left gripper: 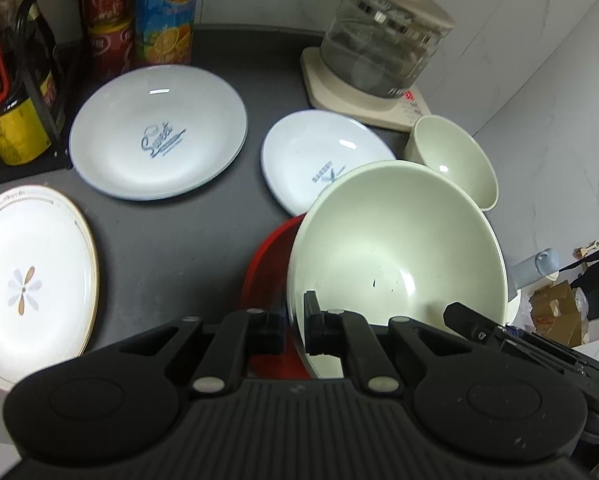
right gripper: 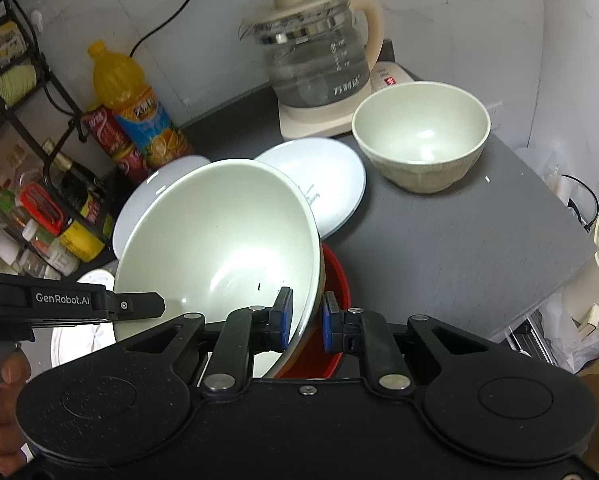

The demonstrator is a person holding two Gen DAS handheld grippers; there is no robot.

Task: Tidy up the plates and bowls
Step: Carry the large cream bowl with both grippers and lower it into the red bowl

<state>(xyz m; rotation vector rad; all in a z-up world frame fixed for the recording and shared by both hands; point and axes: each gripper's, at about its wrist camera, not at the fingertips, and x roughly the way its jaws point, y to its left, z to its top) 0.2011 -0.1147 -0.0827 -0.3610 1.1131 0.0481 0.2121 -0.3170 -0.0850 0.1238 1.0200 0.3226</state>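
Matte grey countertop point(right gripper: 459, 240): both the left gripper point(left gripper: 295, 330) and right gripper point(right gripper: 307, 320) pinch the glossy, round pale-green bowl's point(right gripper: 219, 240) thin rim, tilted over a red dish point(right gripper: 335, 280).

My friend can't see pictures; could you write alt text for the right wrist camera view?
A hand-held black right gripper straddles the rim of a large pale green bowl, tilted above a red dish on a dark grey countertop. Behind stand a smaller pale green bowl, a pale blue plate and a glass kettle.
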